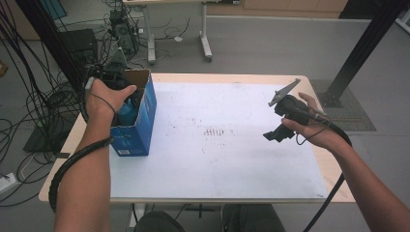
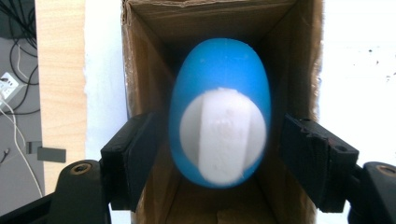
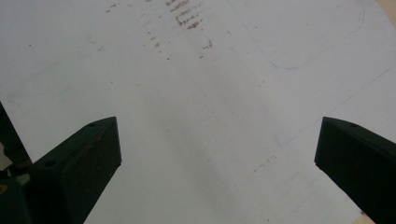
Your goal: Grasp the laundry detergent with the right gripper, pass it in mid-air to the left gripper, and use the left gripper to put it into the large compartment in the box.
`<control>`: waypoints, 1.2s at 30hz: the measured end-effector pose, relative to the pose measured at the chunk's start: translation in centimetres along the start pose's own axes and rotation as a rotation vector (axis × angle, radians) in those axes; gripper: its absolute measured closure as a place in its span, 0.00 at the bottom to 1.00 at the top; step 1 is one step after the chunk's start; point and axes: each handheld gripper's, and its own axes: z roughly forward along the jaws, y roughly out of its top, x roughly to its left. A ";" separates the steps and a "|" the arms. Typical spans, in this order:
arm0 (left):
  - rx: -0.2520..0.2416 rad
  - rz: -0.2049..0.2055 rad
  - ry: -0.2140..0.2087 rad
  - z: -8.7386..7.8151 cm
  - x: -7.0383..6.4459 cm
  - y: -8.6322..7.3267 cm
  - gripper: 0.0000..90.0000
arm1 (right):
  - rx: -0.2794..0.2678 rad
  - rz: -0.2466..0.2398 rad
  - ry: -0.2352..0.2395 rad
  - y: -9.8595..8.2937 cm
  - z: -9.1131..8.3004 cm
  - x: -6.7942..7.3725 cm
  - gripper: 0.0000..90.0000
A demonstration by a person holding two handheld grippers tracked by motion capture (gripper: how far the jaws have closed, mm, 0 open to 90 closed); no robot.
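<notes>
Two hands work over a white sheet that covers a wooden table in the high view: the left hand reaches over an open blue cardboard box standing at the sheet's left edge, with its tool mostly hidden behind the hand and box rim, while the right hand holds the right gripper in the air above the sheet's right part, well apart from the box. From above, a bit of blue shows inside the box. Looking along the left gripper, its own view reveals the brown inside of the box and a blue egg-shaped object with a round white end crossed by a raised white bar, lying between the two black jaws; the jaws stand spread, a gap on each side of the egg, touching nothing. Over in the right gripper view, the right gripper's jaws stand wide apart with nothing between them, above the scuffed white sheet with its faint dark smudges.
</notes>
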 end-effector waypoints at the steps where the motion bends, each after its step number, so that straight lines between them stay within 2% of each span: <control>1: -0.003 0.002 0.003 -0.3 -0.1 -0.1 0.31 | -0.003 -0.001 -0.002 0.0 -0.1 0.0 0.00; 8: -0.041 0.034 0.015 -2.7 -0.7 -0.5 0.28 | -0.003 0.011 -0.014 0.0 -0.5 0.3 0.00; 11: -0.077 0.050 0.003 -3.8 -1.6 -0.4 0.24 | -0.006 0.014 -0.013 0.0 -0.5 0.4 0.00; 17: -0.106 0.111 0.009 -4.9 -4.2 0.5 0.20 | -0.009 0.015 -0.004 0.0 -0.2 0.3 0.00; 24: -0.111 0.178 -0.007 -4.7 -7.8 2.4 0.16 | -0.005 0.012 0.000 0.0 0.1 -0.6 0.00; 29: -0.121 0.201 -0.031 -4.1 -10.2 3.8 0.13 | 0.010 0.003 -0.001 0.0 0.2 -1.2 0.00; 33: -0.118 0.225 -0.031 -3.6 -11.7 4.7 0.12 | 0.022 -0.008 -0.002 0.1 0.1 -1.4 0.00; 36: -0.126 0.229 -0.052 -3.4 -12.5 5.3 0.11 | 0.030 -0.011 -0.004 0.0 0.0 -1.6 0.00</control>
